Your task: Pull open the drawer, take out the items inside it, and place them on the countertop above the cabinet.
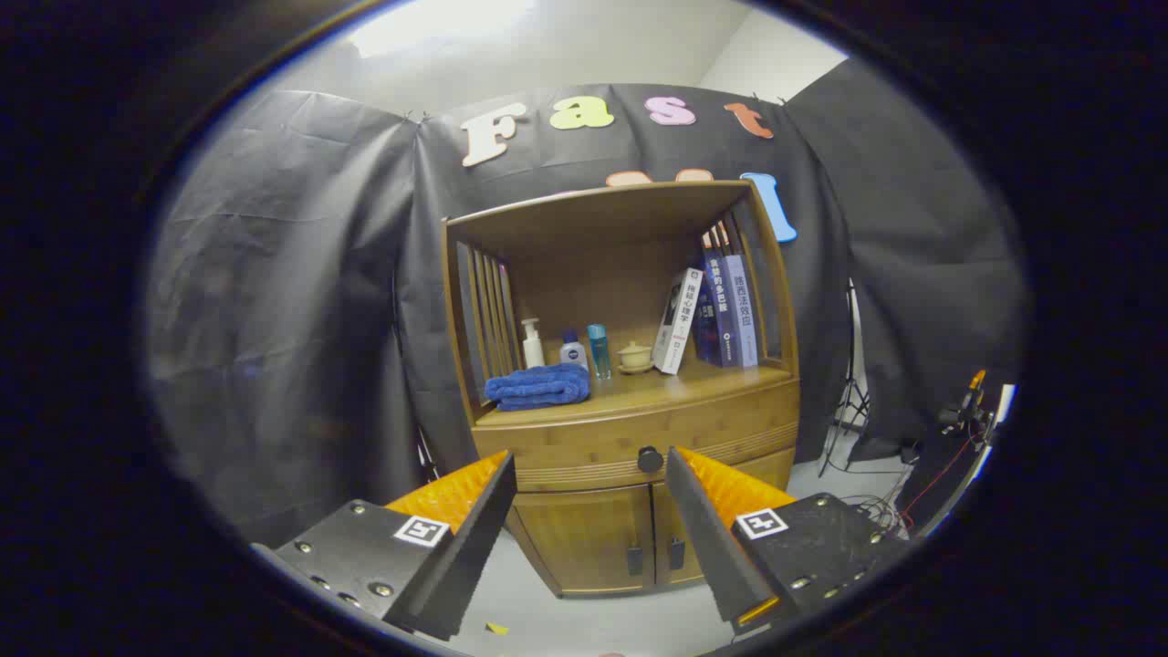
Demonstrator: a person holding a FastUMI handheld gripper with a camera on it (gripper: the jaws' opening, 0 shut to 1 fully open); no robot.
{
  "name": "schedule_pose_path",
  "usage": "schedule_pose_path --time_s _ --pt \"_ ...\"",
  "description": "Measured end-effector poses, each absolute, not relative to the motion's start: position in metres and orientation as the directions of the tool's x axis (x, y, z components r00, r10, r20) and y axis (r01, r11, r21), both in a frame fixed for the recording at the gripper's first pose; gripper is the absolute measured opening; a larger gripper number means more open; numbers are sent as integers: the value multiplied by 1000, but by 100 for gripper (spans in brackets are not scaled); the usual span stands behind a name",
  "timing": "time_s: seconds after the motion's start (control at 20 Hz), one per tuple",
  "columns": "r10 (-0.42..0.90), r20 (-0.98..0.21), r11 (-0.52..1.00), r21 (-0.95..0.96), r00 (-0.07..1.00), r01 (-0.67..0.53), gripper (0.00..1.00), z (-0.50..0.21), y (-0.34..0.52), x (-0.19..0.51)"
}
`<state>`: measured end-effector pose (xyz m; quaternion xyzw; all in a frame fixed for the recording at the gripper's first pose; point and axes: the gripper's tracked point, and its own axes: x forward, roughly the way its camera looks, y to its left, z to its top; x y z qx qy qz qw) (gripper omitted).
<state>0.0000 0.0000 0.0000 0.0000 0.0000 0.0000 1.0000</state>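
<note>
Hand-held gripper (590,474) open, drawer (630,447) shut ahead.

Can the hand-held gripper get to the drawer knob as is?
Probably yes: the hand-held gripper is open, the drawer knob sits beyond its fingers just inside the right one, and nothing lies between them.

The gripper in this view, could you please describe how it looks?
The gripper has two wedge-shaped jaws with ridged inner faces. Each sits on a dark speckled plate fixed with silver screws, and each plate carries a small square black-and-white marker.
</note>
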Motion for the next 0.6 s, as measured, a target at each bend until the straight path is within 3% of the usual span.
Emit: schedule_pose_path --time_s 0.6 --pt "-12 -23 1000 -13 1000 12 99 -14 -6 1"
